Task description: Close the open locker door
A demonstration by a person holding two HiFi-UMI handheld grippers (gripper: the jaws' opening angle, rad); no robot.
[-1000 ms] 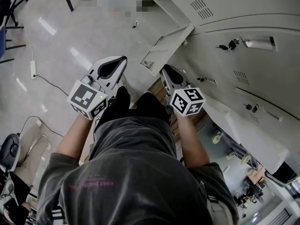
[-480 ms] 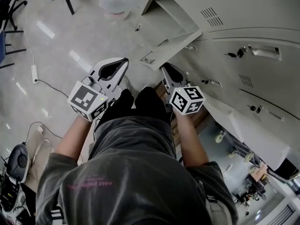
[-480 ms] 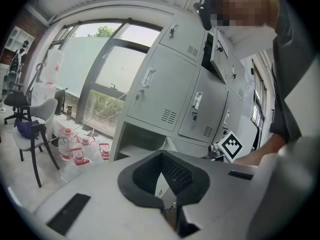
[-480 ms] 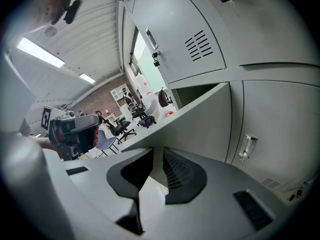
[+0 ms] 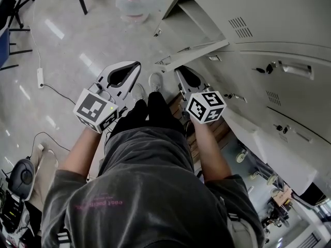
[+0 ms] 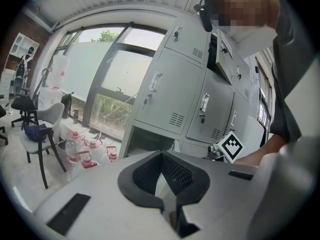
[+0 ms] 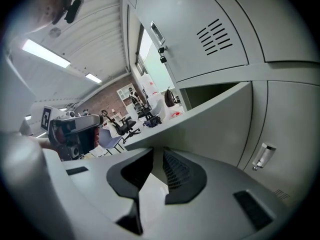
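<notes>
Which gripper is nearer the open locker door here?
Right. The right gripper has its tips right by the open door's edge; whether they touch is unclear. The left gripper is off to the left over the floor, clear of the door.

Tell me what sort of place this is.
Probably a shared office or workshop with a locker area. There is a bank of grey metal lockers, one with its door open. Wheeled office chairs stand on a glossy floor, and water bottles stand below big windows.

Right claw [image 5: 181, 72] nearer locker door [image 5: 195, 53]
</notes>
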